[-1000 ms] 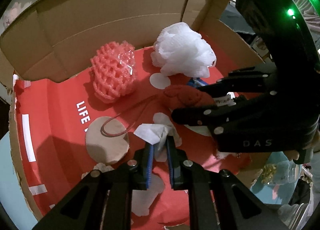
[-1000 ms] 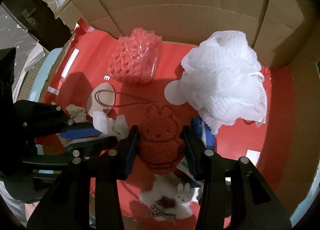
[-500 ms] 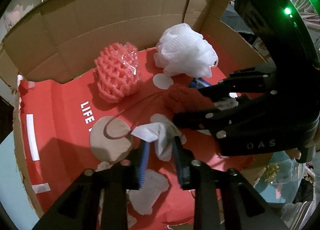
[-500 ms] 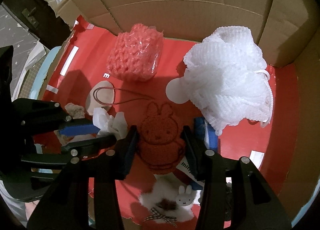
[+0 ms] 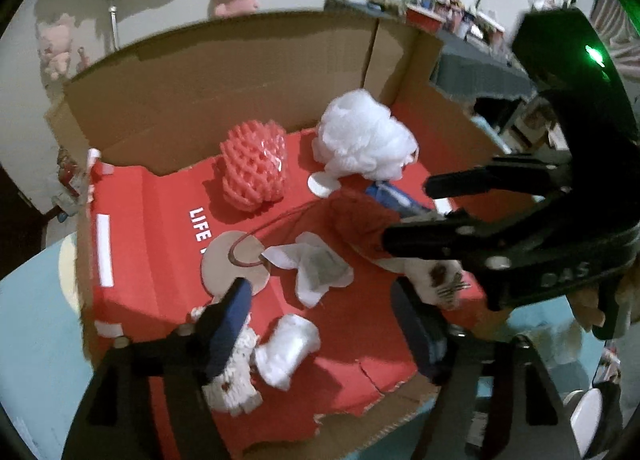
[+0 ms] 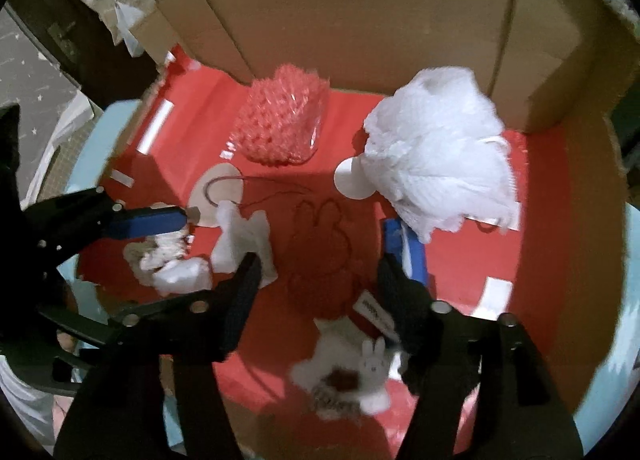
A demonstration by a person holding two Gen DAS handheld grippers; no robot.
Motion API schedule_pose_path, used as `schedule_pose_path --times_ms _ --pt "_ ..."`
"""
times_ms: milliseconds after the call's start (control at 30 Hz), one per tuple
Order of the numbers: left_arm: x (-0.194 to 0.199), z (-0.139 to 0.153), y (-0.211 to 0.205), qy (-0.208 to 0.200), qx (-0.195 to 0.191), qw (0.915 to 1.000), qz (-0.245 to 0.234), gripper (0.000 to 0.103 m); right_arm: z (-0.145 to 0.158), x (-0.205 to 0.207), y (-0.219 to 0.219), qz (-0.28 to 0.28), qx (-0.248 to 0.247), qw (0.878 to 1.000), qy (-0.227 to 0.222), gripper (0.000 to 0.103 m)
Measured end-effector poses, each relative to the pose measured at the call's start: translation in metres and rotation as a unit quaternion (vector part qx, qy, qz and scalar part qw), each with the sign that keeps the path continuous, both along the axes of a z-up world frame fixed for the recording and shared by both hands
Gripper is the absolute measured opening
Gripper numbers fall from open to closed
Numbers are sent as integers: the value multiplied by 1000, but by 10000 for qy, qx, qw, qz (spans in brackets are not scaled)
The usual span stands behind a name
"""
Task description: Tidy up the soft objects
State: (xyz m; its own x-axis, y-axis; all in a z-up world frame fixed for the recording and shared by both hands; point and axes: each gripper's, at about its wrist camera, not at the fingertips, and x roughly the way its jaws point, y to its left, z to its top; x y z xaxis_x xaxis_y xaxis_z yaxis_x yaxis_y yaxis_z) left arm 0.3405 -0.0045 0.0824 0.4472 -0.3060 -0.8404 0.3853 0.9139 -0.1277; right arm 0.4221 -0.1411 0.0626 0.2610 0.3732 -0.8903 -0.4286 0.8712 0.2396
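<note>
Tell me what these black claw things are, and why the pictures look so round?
A person holds two grabbing tools, each with a round-lens camera looking along its fingers. One picture is from the left claw, the other from the right claw. Both look into a cardboard box with a red floor. Inside lie a white puff, a pink net, a red bunny and a white tissue. Both claws have just been opening. They hold nothing; the bunny lies loose between the right claw's fingers.
</note>
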Motion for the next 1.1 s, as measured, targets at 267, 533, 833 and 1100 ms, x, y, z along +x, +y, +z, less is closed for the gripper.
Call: schedule_pose_path --times_ms 267,533,833,1100 --pt "-26 20 6 -312 -226 9976 573 99 43 -41 -27 -371 10 9974 -617 85" --pt "-44 22 0 -597 94 9946 848 102 54 -80 -55 -760 -230 9913 -1048 86" --pt "-45 5 8 -358 173 9921 1187 102 32 -96 -60 -902 -256 9916 -887 86" --pt "-42 -8 7 -232 353 9909 1277 102 16 -98 -58 -995 -408 9904 -871 86"
